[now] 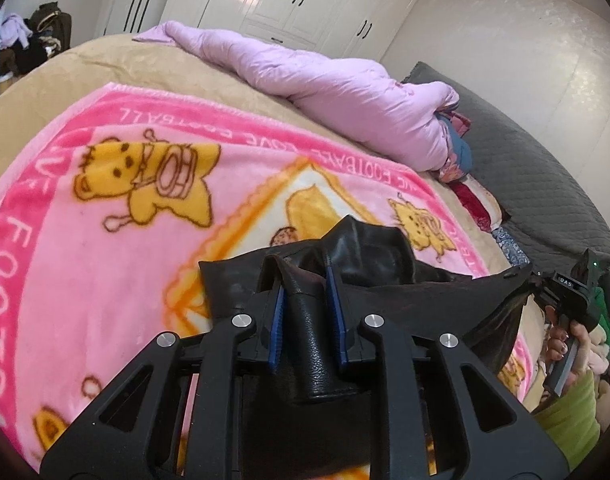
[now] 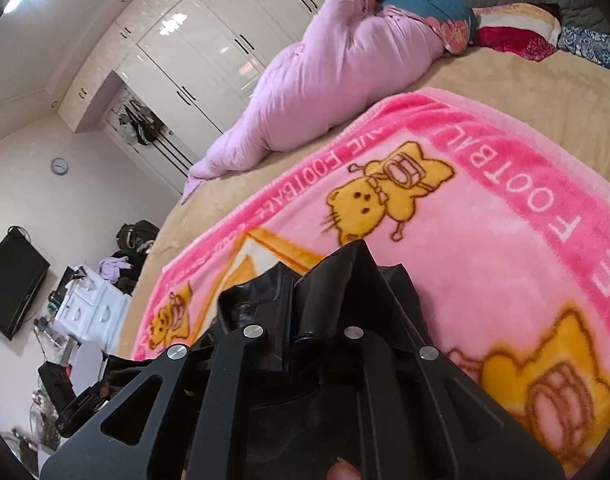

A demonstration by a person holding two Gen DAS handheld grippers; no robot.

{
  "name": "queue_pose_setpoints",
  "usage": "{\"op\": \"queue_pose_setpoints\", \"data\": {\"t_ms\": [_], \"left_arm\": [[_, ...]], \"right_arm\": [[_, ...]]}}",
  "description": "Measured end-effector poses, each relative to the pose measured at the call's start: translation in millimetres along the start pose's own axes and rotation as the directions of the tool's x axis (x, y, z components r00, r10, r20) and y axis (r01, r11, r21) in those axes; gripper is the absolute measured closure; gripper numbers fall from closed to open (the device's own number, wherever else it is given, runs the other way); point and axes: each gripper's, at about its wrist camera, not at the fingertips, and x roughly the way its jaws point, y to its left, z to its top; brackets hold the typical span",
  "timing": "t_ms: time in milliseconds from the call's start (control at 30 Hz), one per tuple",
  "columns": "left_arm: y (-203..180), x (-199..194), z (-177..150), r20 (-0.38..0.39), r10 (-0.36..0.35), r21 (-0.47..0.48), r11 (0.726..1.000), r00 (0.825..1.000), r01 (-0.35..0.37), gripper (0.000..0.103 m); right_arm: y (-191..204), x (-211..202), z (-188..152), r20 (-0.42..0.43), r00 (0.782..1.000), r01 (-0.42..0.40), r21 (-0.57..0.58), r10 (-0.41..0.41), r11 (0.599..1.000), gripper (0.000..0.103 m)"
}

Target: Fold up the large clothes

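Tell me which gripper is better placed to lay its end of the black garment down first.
Probably left. The left gripper clamps the black garment with folds already resting on the pink blanket; the right gripper holds its end too, with no clear advantage.

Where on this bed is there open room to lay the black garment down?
The pink cartoon blanket is bare ahead of both grippers. A tan bedspread strip lies free between it and the lilac quilt. Pillows crowd the headboard end.

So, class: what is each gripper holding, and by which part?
Both hold the black leather-like garment over the pink cartoon blanket: the left gripper pinches a bunched fold, the right gripper a folded edge.
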Motion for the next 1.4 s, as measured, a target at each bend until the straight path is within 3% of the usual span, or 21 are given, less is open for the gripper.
{"op": "queue_pose_setpoints", "data": {"t_ms": [233, 300, 333, 467, 533, 600, 700, 867, 1000, 1033, 1067, 1100, 1133, 1200, 1300, 1400], "left_arm": [[2.1, 9.1, -4.5, 0.005, -0.007, 0.01, 1.0, 1.0, 0.007, 0.081], [0.8, 3.7, -4.1, 0.041, 0.02, 0.01, 1.0, 0.999, -0.02, 0.054], [0.5, -2.1, -3.5, 0.078, 0.07, 0.011, 0.997, 0.994, -0.071, 0.033], [7.7, -16.1, 1.7, 0.132, 0.09, -0.024, 0.996, 0.987, -0.088, 0.033], [10.3, -13.8, 0.2, 0.124, 0.136, -0.016, 0.991, 0.983, -0.135, 0.033], [17.0, -2.6, -5.1, 0.083, 0.143, -0.033, 0.989, 0.986, -0.141, 0.033], [22.6, 13.2, -15.2, 0.028, 0.156, -0.037, 0.987, 0.987, -0.155, 0.033], [18.7, 36.2, -31.9, -0.028, 0.17, 0.001, 0.986, 0.985, -0.17, 0.06], [4.1, 48.4, -38.2, -0.035, 0.169, 0.073, 0.983, 0.985, -0.166, 0.062], [-0.6, 51.9, -40.0, -0.038, 0.175, 0.103, 0.98, 0.984, -0.17, 0.073], [-4.1, 54.3, -41.1, -0.039, 0.186, 0.126, 0.976, 0.982, -0.18, 0.082], [-8.8, 57.3, -42.9, -0.035, 0.205, 0.165, 0.966, 0.978, -0.197, 0.088], [-12.5, 58.4, -44.1, -0.028, 0.21, 0.194, 0.96, 0.977, -0.201, 0.097], [-15.4, 53.5, -41.6, -0.008, 0.203, 0.203, 0.959, 0.979, -0.197, 0.1], [-18.2, 30.8, -27.6, 0.059, 0.176, 0.197, 0.963, 0.983, -0.184, 0.101], [-26.0, 15.7, -14.1, 0.099, 0.135, 0.194, 0.969, 0.986, -0.152, 0.101]], "right_arm": [[-18.6, 25.7, -5.8, -0.029, 0.999, 0.029, 0.013, -0.028, 1.0, 0.092], [-21.7, 28.8, -6.2, -0.035, 0.998, 0.043, 0.013, -0.042, 0.999, 0.08], [-23.3, 30.3, -6.2, -0.036, 0.998, 0.046, 0.01, -0.045, 0.999, 0.078], [-25.4, 30.4, -5.5, -0.037, 0.999, 0.026, 0.008, -0.025, 1.0, 0.058], [-25.4, 22.2, -2.8, 0.01, 0.999, 0.037, -0.002, -0.037, 0.999, 0.046], [-25.3, 12.3, 1.4, 0.06, 0.996, 0.072, -0.032, -0.07, 0.997, 0.043], [-24.5, 9.3, 2.6, 0.056, 0.994, 0.101, -0.106, -0.095, 0.989, 0.042], [-11.9, 37.5, -16.0, 0.003, 0.963, 0.252, -0.354, -0.268, 0.901, 0.042], [-14.1, 69.5, -31.4, -0.056, 0.938, 0.283, -0.446, -0.342, 0.849, 0.044], [-14.9, 74.8, -34.1, -0.065, 0.935, 0.283, -0.454, -0.348, 0.845, 0.051], [-15.1, 79.0, -36.1, -0.069, 0.934, 0.281, -0.459, -0.349, 0.843, 0.063], [-14.7, 81.3, -38.0, -0.064, 0.931, 0.291, -0.463, -0.359, 0.837, 0.068], [-13.1, 81.1, -39.2, -0.049, 0.926, 0.31, -0.468, -0.374, 0.828, 0.084], [-9.8, 70.5, -36.7, -0.01, 0.936, 0.308, -0.456, -0.351, 0.835, 0.095], [-0.3, 44.2, -28.8, 0.069, 0.954, 0.293, -0.436, -0.293, 0.851, 0.097], [2.9, 29.5, -20.5, 0.096, 0.968, 0.25, -0.401, -0.231, 0.882, 0.097]]}}
